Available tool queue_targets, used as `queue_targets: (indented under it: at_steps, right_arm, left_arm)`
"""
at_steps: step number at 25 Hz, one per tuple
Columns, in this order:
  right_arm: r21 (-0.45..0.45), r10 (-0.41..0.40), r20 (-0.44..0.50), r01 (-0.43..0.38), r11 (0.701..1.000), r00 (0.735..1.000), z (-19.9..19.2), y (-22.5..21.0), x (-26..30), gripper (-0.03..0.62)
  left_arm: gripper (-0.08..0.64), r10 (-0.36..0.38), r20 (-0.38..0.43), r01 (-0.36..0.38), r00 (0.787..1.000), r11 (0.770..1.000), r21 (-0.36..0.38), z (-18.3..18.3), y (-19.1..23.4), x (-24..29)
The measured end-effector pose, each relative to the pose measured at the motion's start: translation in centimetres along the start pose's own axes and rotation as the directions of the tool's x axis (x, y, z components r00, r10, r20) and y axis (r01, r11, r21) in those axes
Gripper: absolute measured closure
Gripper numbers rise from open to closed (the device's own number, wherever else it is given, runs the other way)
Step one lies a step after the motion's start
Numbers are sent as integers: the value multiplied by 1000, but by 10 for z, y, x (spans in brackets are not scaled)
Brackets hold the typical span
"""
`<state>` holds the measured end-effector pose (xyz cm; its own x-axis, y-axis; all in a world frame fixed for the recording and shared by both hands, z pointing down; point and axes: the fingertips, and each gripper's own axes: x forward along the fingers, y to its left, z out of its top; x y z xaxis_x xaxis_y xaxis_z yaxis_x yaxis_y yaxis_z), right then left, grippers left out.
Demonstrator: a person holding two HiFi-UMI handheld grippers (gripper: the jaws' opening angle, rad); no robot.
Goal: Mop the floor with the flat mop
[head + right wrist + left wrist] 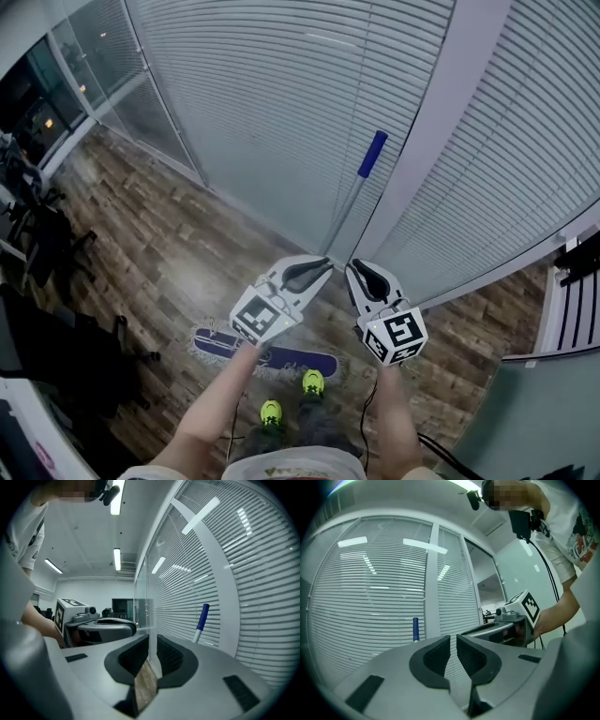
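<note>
Flat mop (350,202) is leaning unheld against the blind-covered glass wall (262,112).
Its head is lying on the wood floor (169,244) by the person's shoes (313,382); the left gripper (317,266) and right gripper (360,272) are hovering near the handle, both clenched on nothing.

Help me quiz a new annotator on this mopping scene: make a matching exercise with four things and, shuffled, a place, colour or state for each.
Things:
1. mop handle grip
2. mop head
3. shoes
4. left gripper

Matches:
A. neon yellow-green
B. jaws shut, nothing between them
C. lying flat on the wood floor
D. high against the blinds

Pairs: 1-D, 2-C, 3-A, 4-B
</note>
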<state>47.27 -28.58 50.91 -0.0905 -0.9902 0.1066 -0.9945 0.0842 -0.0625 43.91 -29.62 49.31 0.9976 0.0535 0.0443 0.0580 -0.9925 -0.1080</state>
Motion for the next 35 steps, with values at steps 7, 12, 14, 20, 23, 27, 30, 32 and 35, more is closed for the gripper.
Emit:
queue_targets:
  at_steps: [7, 12, 14, 20, 23, 27, 30, 32, 35]
  right_arm:
    - [-1, 15, -6, -15, 1000, 1000, -31, -65, 68, 548]
    - [24, -3, -28, 4, 1000, 1000, -61, -105, 104, 546]
    - [38, -13, -26, 14, 999, 1000, -67, -122, 118, 510]
    - [60, -7, -38, 10, 998, 999, -81, -162, 155, 449]
    - [67, -8, -42, 11, 998, 999, -85, -175, 167, 445]
    - [76, -1, -35, 4, 997, 999, -86, -180, 175, 440]
    - [83, 3, -23, -2, 997, 1000, -87, -183, 180, 439]
    - [88, 11, -16, -10, 996, 1000, -85, -186, 186, 439]
    - [88, 25, -9, -24, 996, 1000, -79, -188, 190, 440]
  left_arm:
    - [523, 43, -54, -42, 998, 999, 19, -59, 67, 51]
    - [418, 44, -120, -40, 992, 999, 36, -110, 90, 91]
    - [399, 62, -142, -56, 988, 997, 44, -127, 102, 108]
    - [351, 93, -164, -89, 982, 996, 32, -160, 132, 151]
    - [348, 107, -170, -104, 980, 994, 24, -167, 143, 164]
    - [348, 108, -185, -108, 977, 994, 9, -177, 146, 170]
    - [350, 104, -184, -108, 977, 994, -11, -184, 145, 174]
    - [350, 111, -175, -117, 978, 993, -25, -184, 148, 176]
    - [350, 116, -174, -123, 978, 992, -30, -183, 150, 182]
